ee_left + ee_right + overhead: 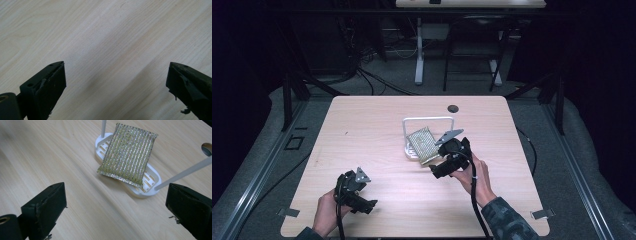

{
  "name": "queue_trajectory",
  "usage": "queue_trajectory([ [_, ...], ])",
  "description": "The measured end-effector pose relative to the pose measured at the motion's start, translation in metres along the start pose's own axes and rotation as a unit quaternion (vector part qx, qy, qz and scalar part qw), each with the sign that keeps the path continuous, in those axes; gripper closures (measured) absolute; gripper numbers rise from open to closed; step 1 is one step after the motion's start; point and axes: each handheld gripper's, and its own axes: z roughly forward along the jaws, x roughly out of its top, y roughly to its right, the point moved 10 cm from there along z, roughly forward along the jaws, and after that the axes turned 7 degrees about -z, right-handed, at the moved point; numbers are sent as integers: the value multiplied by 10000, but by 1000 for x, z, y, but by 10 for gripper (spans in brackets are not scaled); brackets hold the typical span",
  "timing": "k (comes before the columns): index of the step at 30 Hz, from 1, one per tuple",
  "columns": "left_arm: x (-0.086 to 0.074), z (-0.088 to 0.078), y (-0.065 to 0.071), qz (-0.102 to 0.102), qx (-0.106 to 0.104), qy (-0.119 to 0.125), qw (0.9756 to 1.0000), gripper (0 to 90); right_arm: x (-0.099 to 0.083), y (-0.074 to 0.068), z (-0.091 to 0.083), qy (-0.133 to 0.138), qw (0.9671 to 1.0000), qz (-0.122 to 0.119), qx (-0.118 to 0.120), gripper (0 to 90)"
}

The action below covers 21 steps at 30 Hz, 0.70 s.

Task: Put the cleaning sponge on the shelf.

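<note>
Pale wood-grain table (377,130) in a dark room, sponge (423,144) lying tilted across white rack (428,120) right of centre.

Left gripper (364,200) low at the near left edge, jaws spread wide over bare wood. Right gripper (443,167) just beside the rack, jaws spread, nothing between them. Small round hole (453,108) near the far edge. Behind: grey floor, cables, a second table's white leg (419,50).

A lab or recording workspace: a pale wooden counter (362,130) stands on grey carpet inside a dark metal frame (289,95), with black cables (362,75) trailing across the floor beyond and a second desk (472,4) at the far side.
</note>
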Motion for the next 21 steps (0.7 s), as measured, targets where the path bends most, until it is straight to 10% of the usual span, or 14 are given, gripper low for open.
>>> queue_trajectory([
  [21,0,1,1,-5,-3,-1,10000,26,-46,7,-59,78,9997,166,-190,35],
])
